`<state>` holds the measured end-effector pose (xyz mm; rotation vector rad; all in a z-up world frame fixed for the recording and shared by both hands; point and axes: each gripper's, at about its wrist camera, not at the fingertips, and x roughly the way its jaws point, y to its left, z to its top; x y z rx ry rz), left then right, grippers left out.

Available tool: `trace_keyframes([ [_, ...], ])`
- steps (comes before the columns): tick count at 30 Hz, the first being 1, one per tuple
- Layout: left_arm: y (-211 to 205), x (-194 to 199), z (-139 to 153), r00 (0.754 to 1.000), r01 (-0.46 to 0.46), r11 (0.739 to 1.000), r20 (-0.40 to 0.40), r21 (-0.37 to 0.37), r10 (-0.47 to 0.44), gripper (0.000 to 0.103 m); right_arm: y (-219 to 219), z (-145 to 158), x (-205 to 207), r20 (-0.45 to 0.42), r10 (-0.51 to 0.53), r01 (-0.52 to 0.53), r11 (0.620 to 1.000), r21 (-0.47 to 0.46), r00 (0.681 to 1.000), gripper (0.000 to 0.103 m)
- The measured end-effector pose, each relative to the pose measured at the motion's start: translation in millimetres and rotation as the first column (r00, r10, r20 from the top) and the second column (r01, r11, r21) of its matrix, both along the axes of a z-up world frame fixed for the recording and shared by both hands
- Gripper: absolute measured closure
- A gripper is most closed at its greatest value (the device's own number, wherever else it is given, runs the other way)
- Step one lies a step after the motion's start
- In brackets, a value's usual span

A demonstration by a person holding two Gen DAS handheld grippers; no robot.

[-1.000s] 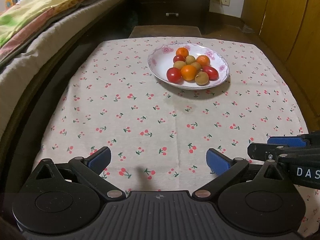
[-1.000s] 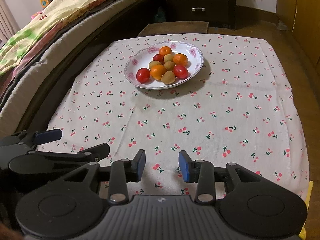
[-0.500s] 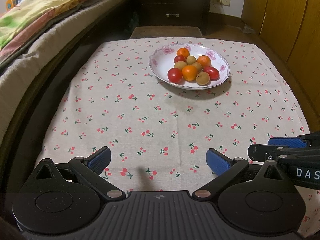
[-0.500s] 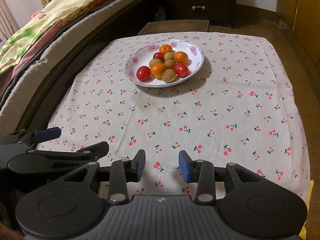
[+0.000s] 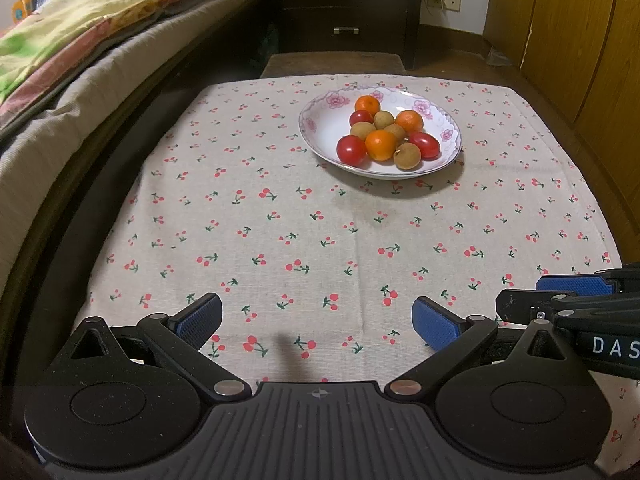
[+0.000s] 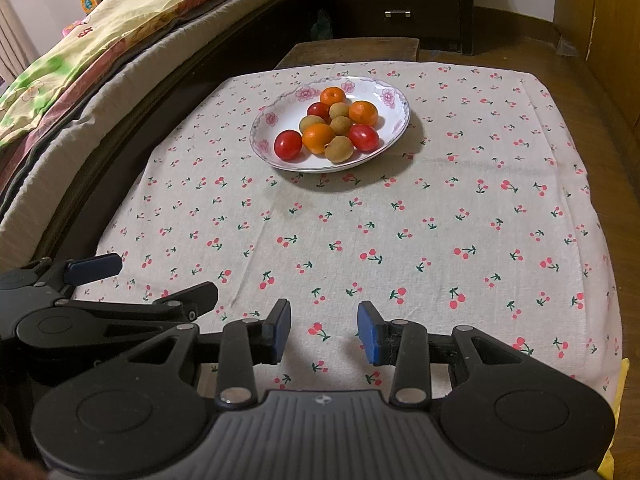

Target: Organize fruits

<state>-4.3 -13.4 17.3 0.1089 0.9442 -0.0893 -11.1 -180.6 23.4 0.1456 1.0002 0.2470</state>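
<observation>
Left gripper (image 5: 316, 322): fingers spread wide, nothing between the blue pads, hovering low over the near edge of the cloth.
Right gripper (image 6: 324, 330): fingers parted, a narrower gap than the left one's, also empty; it sits just to the right of the left gripper, the two tools side by side.
Change at the tools: hardly any! Over the last second neither gap has widened or closed, and neither tool has picked anything up.
Change in view: the plate sits a touch lower and nearer in both wrist views than a second ago, so both tools are creeping forward together.
Tablecloth (image 5: 320, 240): cherry print, bare between the fingertips and the plate.
Plate (image 5: 320, 128): white with pink flowers, well ahead of both grippers, slightly right of the left one's line, slightly left of the right one's.
Fruits (image 6: 326, 128): all heaped on the plate, none loose on the cloth; oranges, red tomatoes and brownish longans touching one another, mixed together, in the same spots as a second ago.
Beyond: a bed off to the left, a dark dresser (image 5: 344, 12) straight ahead past the table.
Meaning for the task: as I judge it, this pile fits either fruit gathered onto the plate or fruit waiting to be sorted by kind; the slow advance alone doesn't settle which.
</observation>
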Motion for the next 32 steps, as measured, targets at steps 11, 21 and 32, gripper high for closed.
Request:
trace_keyframes([
  [11,-0.5,0.0,0.7,1.000,0.000,1.000,0.000,0.000,0.000,0.001,0.4,-0.4,0.1,-0.001,0.000,0.000,1.000,0.000,1.000,0.065],
  [21,2.9,-0.1,-0.5,1.000,-0.006,1.000,0.002,0.002,0.006,0.000,2.4,-2.3,-1.8,0.000,-0.001,0.001,1.000,-0.001,1.000,0.064],
  [32,5.0,1.9,0.4,0.999,-0.041,0.999,-0.005,-0.004,0.041,0.001,-3.0,1.3,0.9,0.002,-0.008,0.008,1.000,-0.005,1.000,0.051],
])
